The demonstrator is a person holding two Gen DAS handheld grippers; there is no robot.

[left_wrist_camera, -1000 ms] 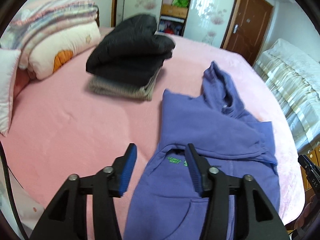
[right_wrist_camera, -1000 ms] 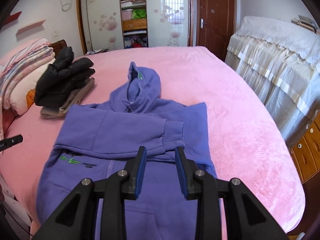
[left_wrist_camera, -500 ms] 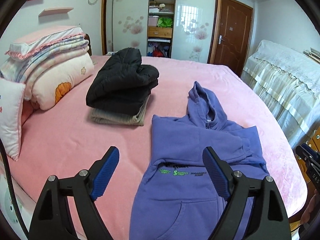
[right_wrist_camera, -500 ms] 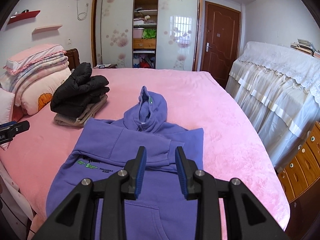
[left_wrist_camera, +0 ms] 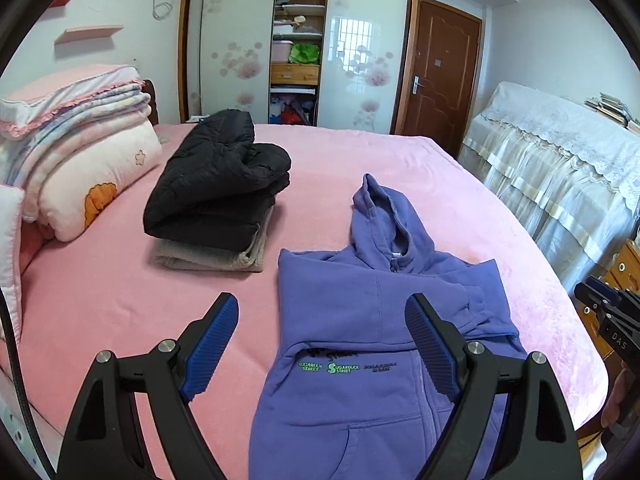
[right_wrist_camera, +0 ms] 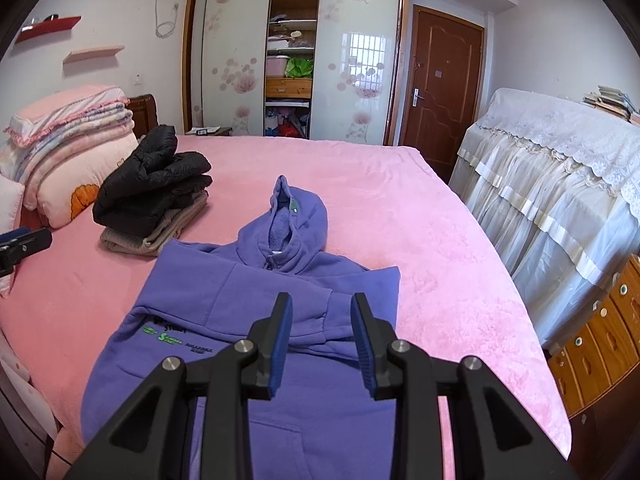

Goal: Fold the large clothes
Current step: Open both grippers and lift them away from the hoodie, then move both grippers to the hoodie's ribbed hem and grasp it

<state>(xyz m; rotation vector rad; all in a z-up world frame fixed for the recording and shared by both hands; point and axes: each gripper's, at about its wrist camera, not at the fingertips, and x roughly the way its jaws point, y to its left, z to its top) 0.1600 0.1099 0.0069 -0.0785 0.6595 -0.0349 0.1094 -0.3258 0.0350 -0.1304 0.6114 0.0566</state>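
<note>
In the left wrist view, an open wardrobe [left_wrist_camera: 298, 40] is seen behind the bed [left_wrist_camera: 100, 304]; folded linens, a pink box and a green bag are kept on its shelves. A purple hoodie [left_wrist_camera: 360, 360] is laid front up on the pink bed, hood toward the wardrobe, with one sleeve folded across the chest. A folded black jacket [left_wrist_camera: 216, 184] is stacked on a folded beige garment [left_wrist_camera: 212, 256], just beside the hoodie's left shoulder. The left hand-held gripper [left_wrist_camera: 322, 340] is spread wide above the hoodie, with nothing grasped and nothing touched.

In the right wrist view, the wardrobe [right_wrist_camera: 290, 52] is shown with the same contents. The hoodie [right_wrist_camera: 240, 320] is spread near the bed's [right_wrist_camera: 420, 240] near edge. The right hand-held gripper [right_wrist_camera: 322, 340] is held partly apart above the folded sleeve; nothing is clamped between its blue pads [right_wrist_camera: 280, 344]. A chest of drawers [right_wrist_camera: 600, 340] is seen right of the bed.
</note>
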